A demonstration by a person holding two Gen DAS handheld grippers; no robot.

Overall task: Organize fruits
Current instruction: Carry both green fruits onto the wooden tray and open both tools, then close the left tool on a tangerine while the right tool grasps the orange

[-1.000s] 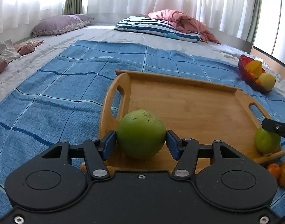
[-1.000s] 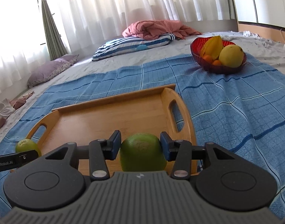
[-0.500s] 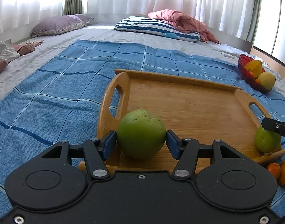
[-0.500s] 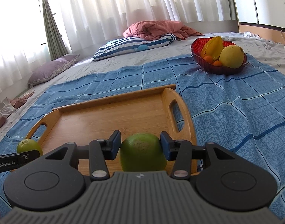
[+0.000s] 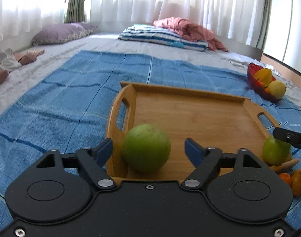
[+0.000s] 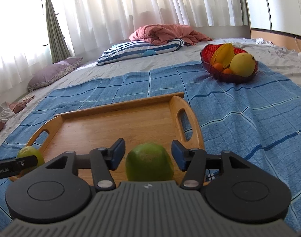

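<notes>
A wooden tray (image 5: 189, 114) lies on the blue blanket. My left gripper (image 5: 148, 150) is open, its blue pads clear of a round green fruit (image 5: 146, 147) resting in the tray's near left corner. My right gripper (image 6: 148, 154) is open too, its pads apart from a second green fruit (image 6: 149, 162) in the tray's (image 6: 114, 126) near right corner. That fruit (image 5: 275, 151) shows at the right of the left wrist view, under the right gripper's finger. The first fruit (image 6: 31, 154) shows at the left of the right wrist view.
A red bowl (image 6: 228, 67) with a star fruit, a mango and oranges stands on the blanket's far right corner (image 5: 265, 84). An orange and a brownish fruit (image 5: 294, 179) lie beside the tray's near right corner. Pillows and a pink quilt lie at the back.
Both grippers have opened and let go of their green fruits, which now rest in the tray. The left fruit is slightly blurred from motion.
</notes>
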